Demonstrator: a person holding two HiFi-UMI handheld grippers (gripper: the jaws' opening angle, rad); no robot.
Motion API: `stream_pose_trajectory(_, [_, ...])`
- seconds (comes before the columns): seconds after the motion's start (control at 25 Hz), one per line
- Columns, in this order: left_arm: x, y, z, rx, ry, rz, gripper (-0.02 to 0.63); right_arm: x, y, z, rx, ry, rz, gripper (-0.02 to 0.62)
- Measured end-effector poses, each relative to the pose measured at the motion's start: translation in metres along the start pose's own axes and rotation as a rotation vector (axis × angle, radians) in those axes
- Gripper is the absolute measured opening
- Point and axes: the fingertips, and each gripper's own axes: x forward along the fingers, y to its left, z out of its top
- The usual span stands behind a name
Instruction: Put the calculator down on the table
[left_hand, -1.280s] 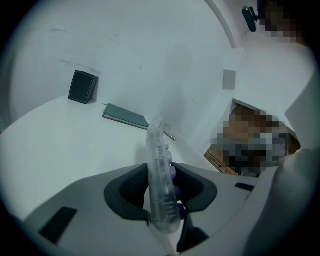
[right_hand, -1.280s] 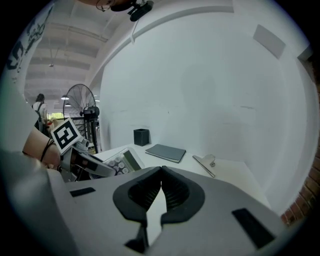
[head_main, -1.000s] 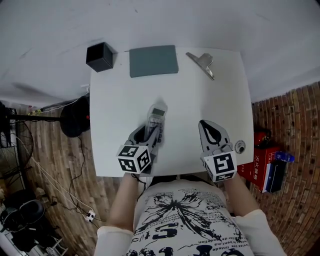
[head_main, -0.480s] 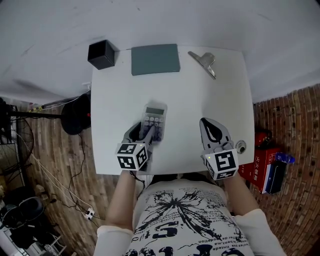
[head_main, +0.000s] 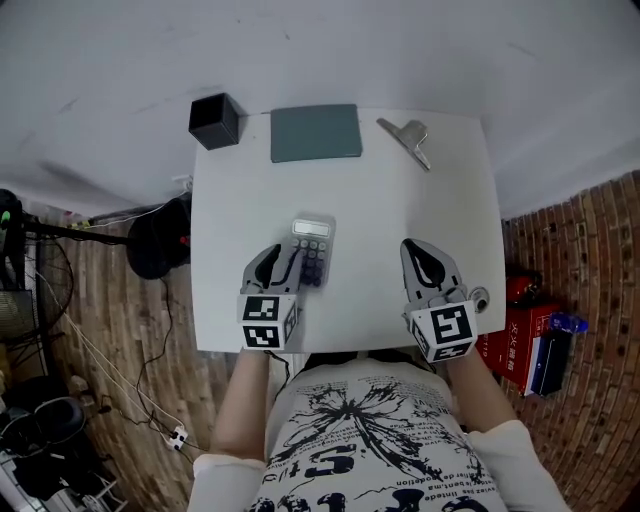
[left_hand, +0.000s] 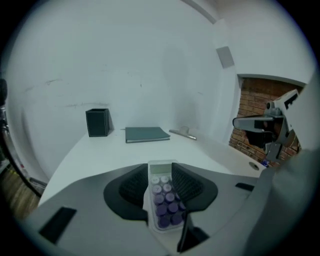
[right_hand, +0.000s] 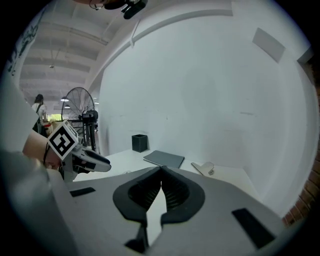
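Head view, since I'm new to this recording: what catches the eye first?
The calculator lies flat mid-table, between the closing jaws of the left gripper. Along the far edge sit a black box, a grey notebook and a metal clip; the right gripper is shut and empty.

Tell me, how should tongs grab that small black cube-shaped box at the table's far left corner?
Across two opposite flat walls of the black cube-shaped box, from above: it stands upright with parallel sides, and the flat grey notebook lies apart from it.

The calculator (left_hand: 164, 202) had purple keys on a white body; the notebook (left_hand: 146, 134) was slate green, the box (left_hand: 97, 122) black.
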Motion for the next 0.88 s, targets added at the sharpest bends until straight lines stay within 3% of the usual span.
stream_pose_trajectory(0.36, [-0.065,-0.011,0.092,0.069,-0.259,-0.007,0.046,-0.029,0.002,0.047,-0.003,-0.087,0.017,0.015])
stream_pose_trajectory(0.64, [-0.107,-0.04,0.144,0.175,-0.381,-0.069,0.014,-0.057,-0.011,0.078,0.007,-0.152,-0.037,0.015])
stream_pose_trajectory(0.88, [-0.134,-0.066,0.16,0.257,-0.409,-0.124,0.014,-0.072,-0.009,0.09,-0.056,-0.189,-0.056,0.015])
